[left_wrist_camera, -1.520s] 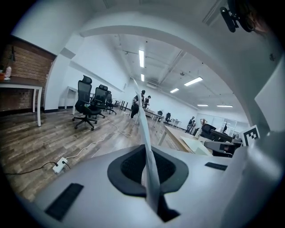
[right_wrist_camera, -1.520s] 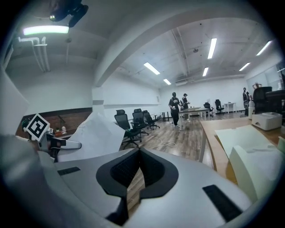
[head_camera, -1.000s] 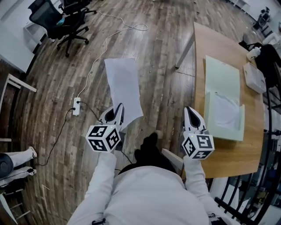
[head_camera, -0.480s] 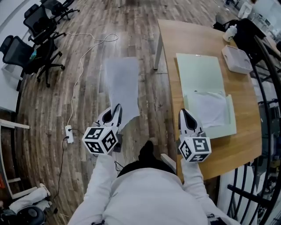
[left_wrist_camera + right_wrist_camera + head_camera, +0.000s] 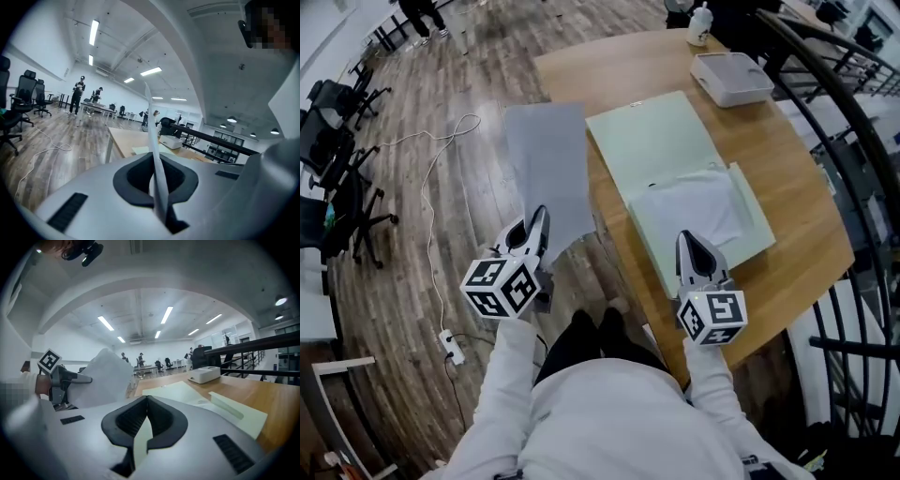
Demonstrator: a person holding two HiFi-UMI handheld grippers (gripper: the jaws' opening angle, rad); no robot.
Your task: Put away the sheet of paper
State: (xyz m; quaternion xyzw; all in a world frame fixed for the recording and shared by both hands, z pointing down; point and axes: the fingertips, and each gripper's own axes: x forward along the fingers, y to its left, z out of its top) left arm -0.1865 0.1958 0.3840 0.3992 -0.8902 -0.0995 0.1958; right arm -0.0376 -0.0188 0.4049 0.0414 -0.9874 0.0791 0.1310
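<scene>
A white sheet of paper (image 5: 546,164) hangs out ahead of my left gripper (image 5: 538,221), which is shut on its near edge. In the left gripper view the sheet (image 5: 151,122) runs edge-on between the closed jaws. The paper's far part lies over the left edge of the wooden table (image 5: 787,178). An open pale green folder (image 5: 654,141) lies on that table, with a white sheet (image 5: 694,208) tucked in its lower pocket. My right gripper (image 5: 691,242) is shut and empty, hovering over the folder's near corner. From the right gripper view the held paper (image 5: 105,376) shows at left.
A white box (image 5: 731,77) and a small bottle (image 5: 700,19) stand at the table's far end. A black railing (image 5: 853,122) runs along the right. On the wood floor at left lie a white cable (image 5: 431,197), a power strip (image 5: 450,345) and office chairs (image 5: 337,202).
The view has swung towards the table. Both grippers now sit beside and over it, where before they were over the floor. The sheet stays in the left gripper.
</scene>
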